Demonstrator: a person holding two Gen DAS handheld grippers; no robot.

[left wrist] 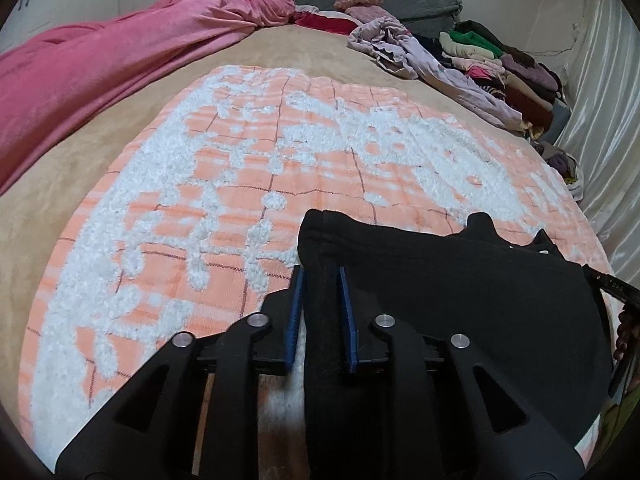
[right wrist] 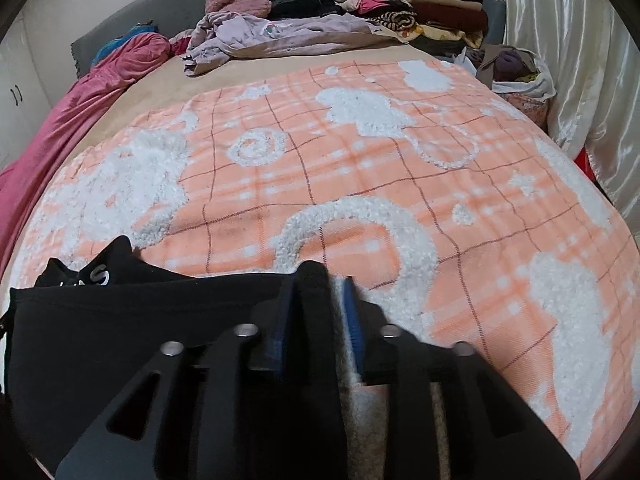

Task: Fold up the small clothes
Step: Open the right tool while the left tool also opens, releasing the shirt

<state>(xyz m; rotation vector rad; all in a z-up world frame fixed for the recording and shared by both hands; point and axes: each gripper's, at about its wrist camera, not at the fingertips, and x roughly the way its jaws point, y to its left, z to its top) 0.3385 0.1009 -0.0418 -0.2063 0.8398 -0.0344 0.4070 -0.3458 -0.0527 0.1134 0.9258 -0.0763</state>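
A black garment with a ribbed band and white lettering is stretched between my two grippers above the orange and white blanket. My left gripper is shut on the garment's left corner, the cloth pinched between the blue pads. My right gripper is shut on the right corner of the same garment. The cloth hangs below both, hiding the blanket's near edge.
A pink blanket lies along the left of the bed. A crumpled lilac garment and a stack of folded clothes sit at the far side. A bag of clothes and a shiny curtain are on the right.
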